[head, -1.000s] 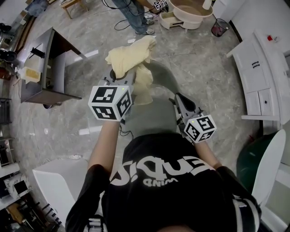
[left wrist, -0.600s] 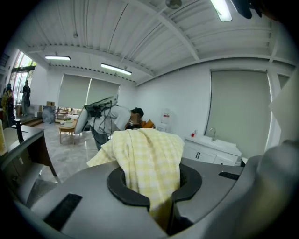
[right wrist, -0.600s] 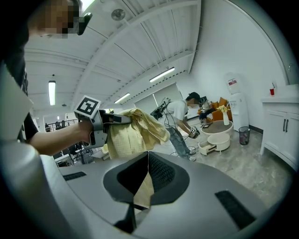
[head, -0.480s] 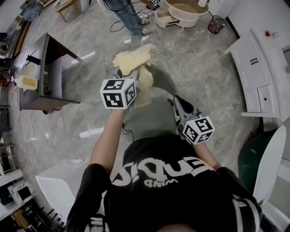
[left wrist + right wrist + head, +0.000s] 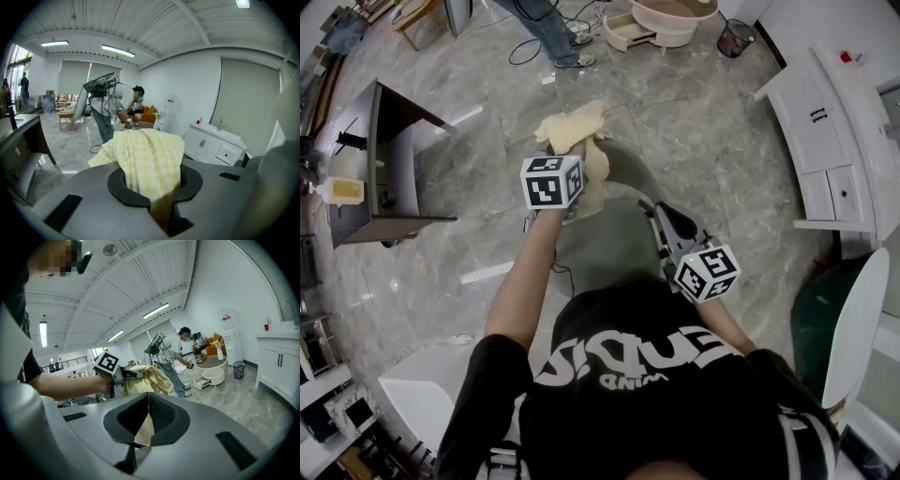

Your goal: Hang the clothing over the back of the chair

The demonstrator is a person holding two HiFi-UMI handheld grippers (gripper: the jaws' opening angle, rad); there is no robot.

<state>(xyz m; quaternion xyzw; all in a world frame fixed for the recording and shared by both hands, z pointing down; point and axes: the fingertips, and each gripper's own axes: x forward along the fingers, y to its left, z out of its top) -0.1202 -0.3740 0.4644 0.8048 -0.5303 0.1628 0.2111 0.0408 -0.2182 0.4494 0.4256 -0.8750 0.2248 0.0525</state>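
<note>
The clothing (image 5: 574, 131), a pale yellow checked garment, is bunched in front of my left gripper (image 5: 566, 153), which is shut on it. In the left gripper view the cloth (image 5: 149, 157) wells up out of the closed jaws. My right gripper (image 5: 652, 210) sits lower right and is shut on a corner of the same cloth (image 5: 143, 427), pinched between its pads. The grey chair (image 5: 614, 246) lies below, between both grippers, partly hidden by my arms. From the right gripper view, the left gripper (image 5: 126, 374) holds the garment (image 5: 149, 378) up at the left.
A dark desk (image 5: 389, 164) stands to the left and white cabinets (image 5: 825, 131) to the right. A person (image 5: 539, 28) stands at the far end beside a round beige stand (image 5: 675, 14). White chairs (image 5: 855, 323) flank me on the marble floor.
My left gripper has sunk and moved away from me with the clothing, so the bundle now hangs lower over the grey chair. The right gripper has barely shifted.
</note>
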